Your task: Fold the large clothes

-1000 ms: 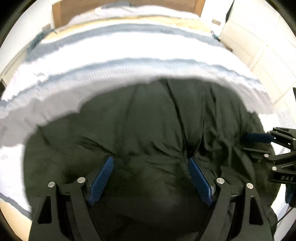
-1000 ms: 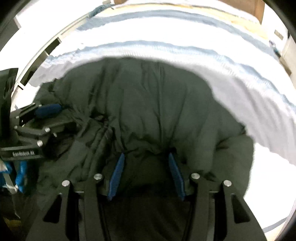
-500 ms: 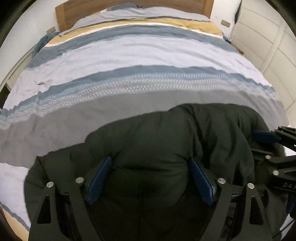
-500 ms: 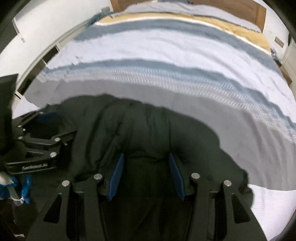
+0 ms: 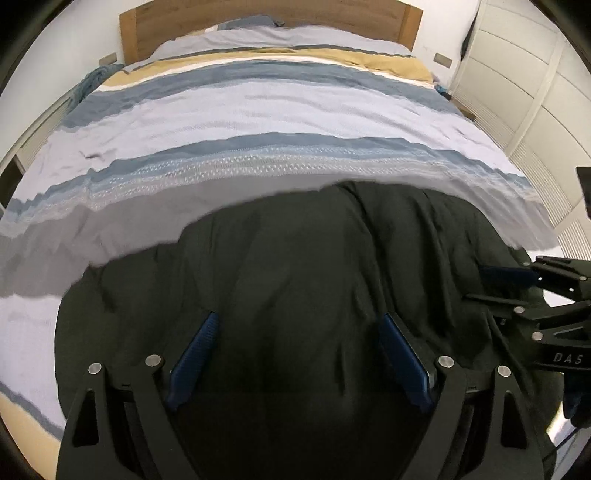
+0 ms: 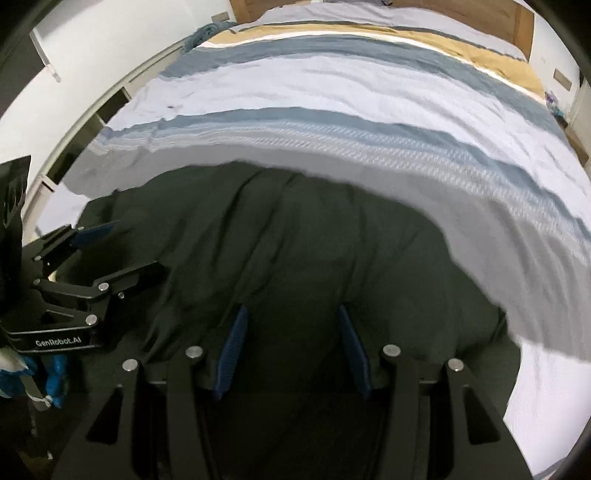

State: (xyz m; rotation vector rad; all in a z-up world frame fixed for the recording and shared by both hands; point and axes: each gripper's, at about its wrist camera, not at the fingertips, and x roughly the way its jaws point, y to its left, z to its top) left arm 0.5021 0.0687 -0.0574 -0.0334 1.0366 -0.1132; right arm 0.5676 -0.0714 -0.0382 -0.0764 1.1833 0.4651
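Observation:
A large dark green padded garment lies bunched on the striped bed near its foot; it also fills the lower half of the right wrist view. My left gripper has its blue pads wide apart with the garment's thick fabric bulging between them. My right gripper also has fabric between its pads, which stand closer together. Each gripper shows in the other's view: the right one at the garment's right edge, the left one at its left edge.
The bed's duvet has grey, blue, white and mustard stripes up to a wooden headboard. White wardrobe doors stand to the right of the bed. Shelving runs along the left side.
The garment dropped toward me half a second ago, uncovering the bed, and has now spread forward again over the duvet. Both grippers keep their grip width.

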